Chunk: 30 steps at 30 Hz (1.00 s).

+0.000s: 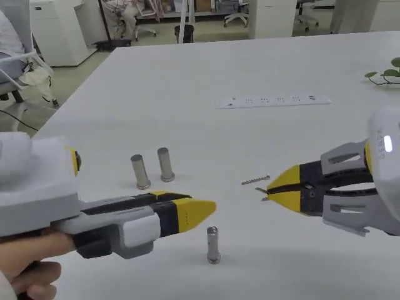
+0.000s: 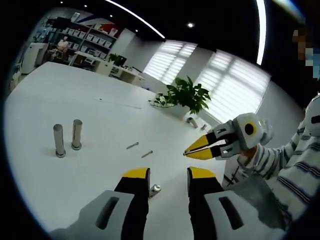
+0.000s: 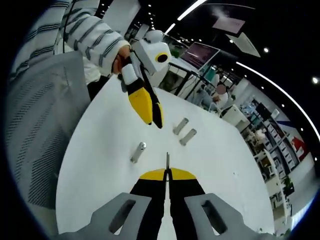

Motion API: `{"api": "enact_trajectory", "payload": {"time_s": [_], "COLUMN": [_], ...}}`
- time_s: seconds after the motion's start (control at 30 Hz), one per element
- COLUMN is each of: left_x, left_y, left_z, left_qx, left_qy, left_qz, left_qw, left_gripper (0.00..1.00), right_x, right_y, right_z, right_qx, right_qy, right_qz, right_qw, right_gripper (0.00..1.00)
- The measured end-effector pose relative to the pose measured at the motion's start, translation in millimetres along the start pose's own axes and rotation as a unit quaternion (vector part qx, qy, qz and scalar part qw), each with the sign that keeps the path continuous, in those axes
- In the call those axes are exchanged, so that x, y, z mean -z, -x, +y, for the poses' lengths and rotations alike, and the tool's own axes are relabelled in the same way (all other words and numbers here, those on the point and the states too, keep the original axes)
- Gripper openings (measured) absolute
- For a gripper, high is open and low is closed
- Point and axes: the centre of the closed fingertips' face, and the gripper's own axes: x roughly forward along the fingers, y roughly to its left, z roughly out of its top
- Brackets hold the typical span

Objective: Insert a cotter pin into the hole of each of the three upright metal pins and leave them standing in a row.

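While the right gripper (image 3: pixel 167 174) has its jaws pressed together on a held cotter pin (image 3: pixel 167 161) that sticks straight out past the yellow tips, the left gripper (image 2: pixel 169 175) has its jaws spread apart with nothing gripped. Single metal pin (image 2: pixel 154 189) shows in the gap between the left jaws in the left gripper view. It stands on the white table (image 1: pixel 187 94) beyond them and neither jaw touches it. In the head view it is upright, just beside the left tip on the side toward the person. Farther metal pin (image 1: pixel 165 164) and nearer metal pin (image 1: pixel 139 172) stand upright side by side with a small gap, off to the far side of the left gripper and apart from the single one. First loose cotter pin (image 2: pixel 132 145) and second loose cotter pin (image 2: pixel 147 154) lie flat on the table between that pair and the right gripper's tips, near each other. The two grippers point roughly toward each other, tips apart. Power strip (image 1: pixel 273 100) lies flat farther back, and a plant (image 1: pixel 387 75) sits at the table's far right edge.
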Motion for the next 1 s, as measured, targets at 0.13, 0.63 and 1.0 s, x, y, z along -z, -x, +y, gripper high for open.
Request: {"api": "enact_trajectory", "payload": {"time_s": [0.13, 0.63, 1.0], "left_x": [4.1, 11.6, 15.5], "left_y": [-8.6, -22.6, -25.2], "left_z": [-6.8, -28.1, -27.4], "left_qx": [0.005, 0.035, 0.034], "left_qy": [-0.003, 0.0, 0.005], "left_qz": [0.01, 0.031, 0.033], "left_qw": [0.9999, 0.9989, 0.9989], "left_gripper": [0.28, 0.12, 0.07], "right_x": [-3.6, -13.0, -20.7], "right_y": [-3.3, -12.3, -17.0], "right_z": [9.4, 20.9, 24.4], "right_qx": [-0.008, -0.023, -0.028], "right_qy": [0.003, 0.023, 0.027], "right_qz": [-0.003, -0.006, -0.013], "right_qw": [1.0, 0.9995, 0.9991], "right_gripper": [0.02, 0.02, 0.02]}}
